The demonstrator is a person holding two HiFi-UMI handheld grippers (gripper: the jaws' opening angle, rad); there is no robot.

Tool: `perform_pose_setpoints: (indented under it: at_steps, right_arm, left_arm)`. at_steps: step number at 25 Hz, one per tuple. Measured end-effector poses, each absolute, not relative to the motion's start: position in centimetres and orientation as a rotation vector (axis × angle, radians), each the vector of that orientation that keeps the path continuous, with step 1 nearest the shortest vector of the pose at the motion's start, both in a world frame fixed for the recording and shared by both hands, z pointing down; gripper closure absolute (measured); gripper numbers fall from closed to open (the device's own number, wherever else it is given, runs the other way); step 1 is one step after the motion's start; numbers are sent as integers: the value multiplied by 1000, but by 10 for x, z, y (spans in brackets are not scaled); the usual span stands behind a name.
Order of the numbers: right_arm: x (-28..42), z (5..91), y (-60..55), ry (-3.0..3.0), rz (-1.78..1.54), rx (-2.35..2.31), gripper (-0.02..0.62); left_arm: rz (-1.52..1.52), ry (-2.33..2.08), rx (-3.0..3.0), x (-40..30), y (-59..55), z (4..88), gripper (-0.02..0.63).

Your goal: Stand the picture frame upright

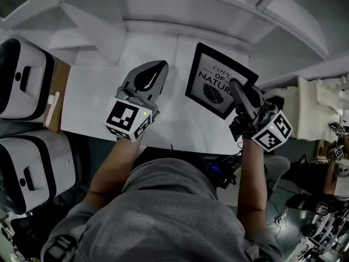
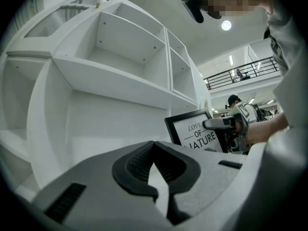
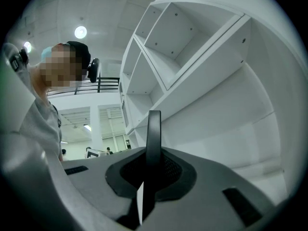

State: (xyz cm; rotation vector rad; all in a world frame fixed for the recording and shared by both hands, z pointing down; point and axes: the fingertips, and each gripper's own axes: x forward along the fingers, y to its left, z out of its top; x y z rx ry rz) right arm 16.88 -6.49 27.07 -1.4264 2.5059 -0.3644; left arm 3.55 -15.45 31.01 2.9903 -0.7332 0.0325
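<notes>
Head view
Left gripper [image 1: 158,69]: jaws together, nothing between them; it hovers over the white table [image 1: 92,100], tips toward the shelf [image 1: 163,4].
Right gripper [image 1: 235,85]: jaws nearly together, clamped on the black rim of the frame [image 1: 212,76].
Frame: just ahead of the right gripper's tips and well to the right of the left gripper, apart from it. Its printed face is turned toward the camera, with one corner pointing at the shelf.
Beyond the tips: the shelf runs along the far side of the table, ahead of both grippers.

Left gripper view
Left gripper [image 2: 154,146]: pads meet at the tips and hold nothing.
Frame [image 2: 195,131]: ahead and to the right of the jaws, raised with its printed face toward this gripper. Its lower edge is hidden behind the gripper body, so I cannot tell whether it rests on the table.
Right gripper [image 2: 216,124]: at the frame's right edge, gripping it.
Shelf [image 2: 120,52]: white open compartments fill the space ahead and to the left of the jaws.

Right gripper view
Right gripper [image 3: 152,154]: a narrow gap, filled by the frame's rim.
Frame [image 3: 154,129]: seen edge-on as a thin dark bar, rising straight up from between the pads.
Shelf [image 3: 202,57]: ahead and to the right of the jaws.
</notes>
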Motion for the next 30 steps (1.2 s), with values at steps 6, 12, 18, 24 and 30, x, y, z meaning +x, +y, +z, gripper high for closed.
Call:
perform_pose_setpoints:
  at_steps: [6, 12, 18, 24, 30]
  right_arm:
    - [185, 266, -72, 2522, -344, -1391, 558]
    - [158, 262, -61, 2486, -264, -1533, 558]
    - [159, 258, -61, 2508, -271, -1471, 558]
    - [160, 261, -60, 2514, -261, -1420, 558]
    - [161, 263, -61, 2520, -269, -1421, 558]
  left_arm:
    - [13, -786, 2997, 50, -160, 306, 600]
    - [-44, -660, 3042, 34, -155, 300, 600]
    - [-26, -722, 3021, 30, -149, 298, 600]
    - [-37, -784, 3011, 26, -140, 302, 600]
    - [-23, -771, 3014, 31, -136, 300, 600]
